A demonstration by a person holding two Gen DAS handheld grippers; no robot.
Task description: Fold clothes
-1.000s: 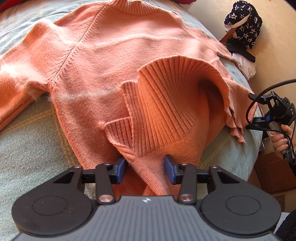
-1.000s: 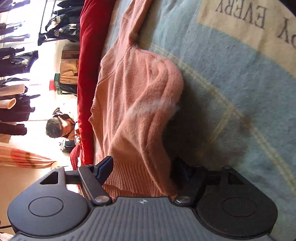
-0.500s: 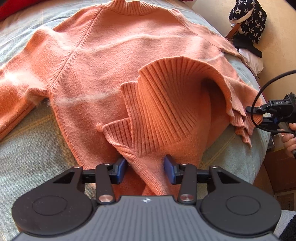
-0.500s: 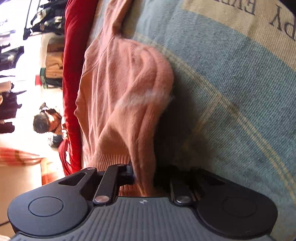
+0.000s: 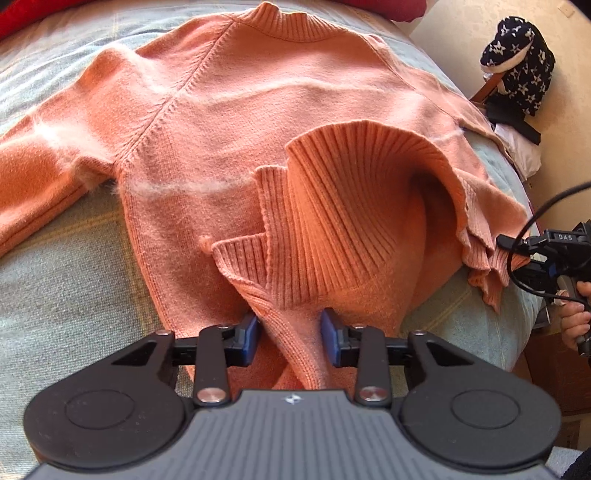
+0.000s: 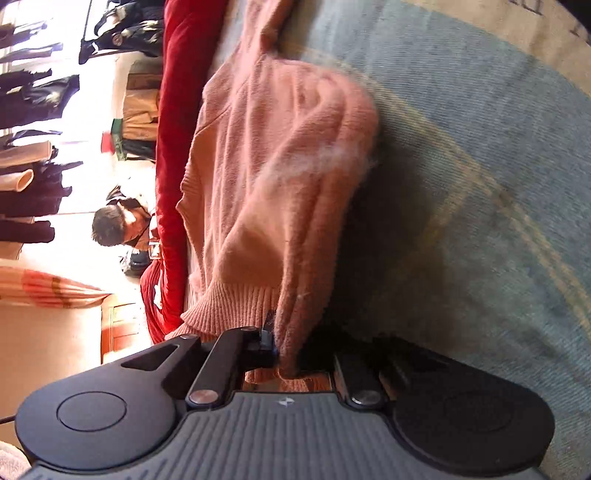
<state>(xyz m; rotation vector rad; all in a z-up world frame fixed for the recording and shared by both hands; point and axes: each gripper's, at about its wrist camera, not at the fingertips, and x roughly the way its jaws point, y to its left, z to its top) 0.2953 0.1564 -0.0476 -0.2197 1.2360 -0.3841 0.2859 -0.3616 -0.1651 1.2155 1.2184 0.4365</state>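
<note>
The blue pads of the left gripper stand apart, and a bunch of the orange sweater rises between them. The pads are near the knit on both sides, but whether they press it cannot be told from the left wrist view. Just beyond the pads, the ribbed hem of the sweater is turned up and back over the body, so that it forms a raised fold with a dark hollow on its right side.

The right gripper is clamped on the sweater near a ribbed edge. One finger presses the fabric from the left side; the other finger is in dark shadow under the cloth. In the left wrist view this same gripper is at the right edge, held by a hand, with a black cable running from it.

The sweater lies spread on a blue-grey blanket with pale yellow stripes. Its collar points away from the left camera, and one sleeve reaches to the left. A red cloth lies along the far side of the sweater. Beyond the bed, a dark bag with white stars hangs on a chair. In the right wrist view a person and hanging dark clothes are in the bright background.
</note>
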